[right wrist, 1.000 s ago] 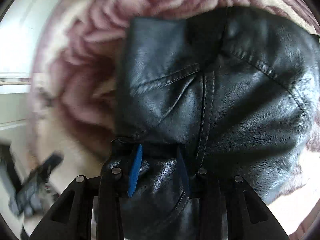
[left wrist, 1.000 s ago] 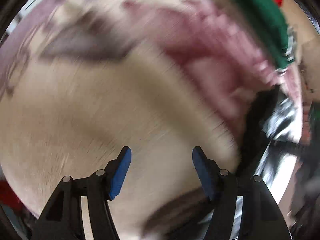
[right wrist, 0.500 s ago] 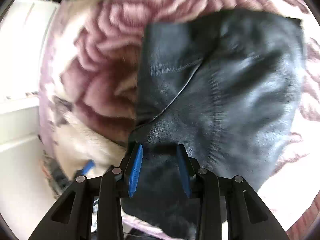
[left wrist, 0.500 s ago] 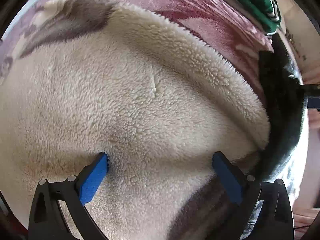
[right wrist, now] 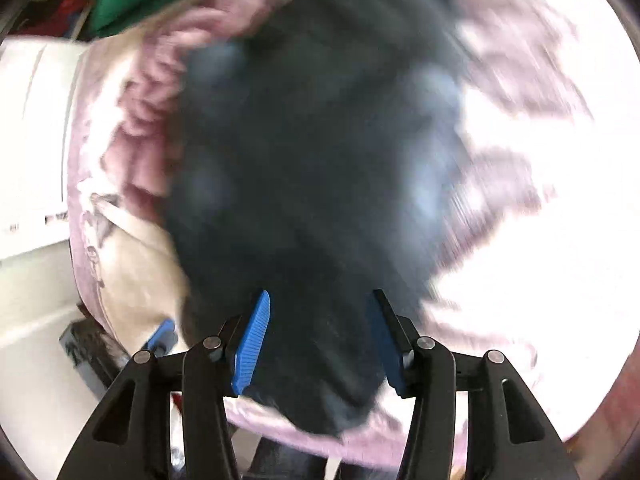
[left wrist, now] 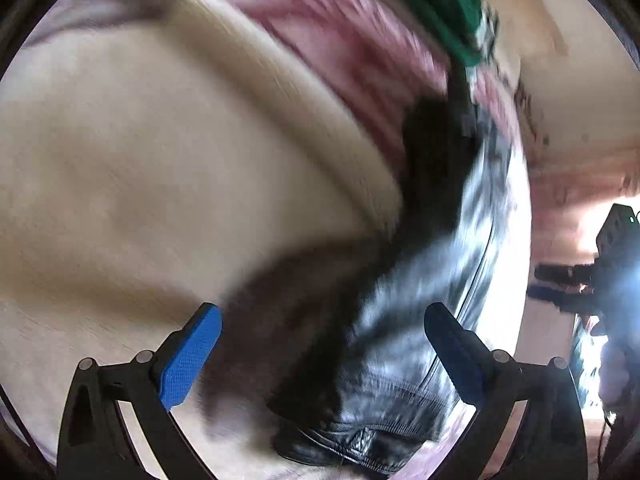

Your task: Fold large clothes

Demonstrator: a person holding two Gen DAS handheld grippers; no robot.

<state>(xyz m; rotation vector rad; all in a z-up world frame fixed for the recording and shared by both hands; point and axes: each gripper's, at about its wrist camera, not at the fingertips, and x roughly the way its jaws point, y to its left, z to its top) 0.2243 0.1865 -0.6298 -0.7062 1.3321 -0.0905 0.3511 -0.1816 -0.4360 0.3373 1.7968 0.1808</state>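
Rose-patterned blanket (right wrist: 520,92) is carrying everything. Black leather jacket (right wrist: 320,140) is lying mid-blanket, fleece lining (left wrist: 160,168) spreading toward its left edge (heavy, slippery; likely best pinched at hems). Left gripper (left wrist: 322,352) is hovering wide, closing slightly, above the collar. Right gripper (right wrist: 320,336) is opening, straddling the leather.

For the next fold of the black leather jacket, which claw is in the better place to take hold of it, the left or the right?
Probably the right claw. Its jaws are opening directly over the black leather jacket, which lies between them. The left claw is wide open, half over the cream fleece lining, at the jacket's edge.
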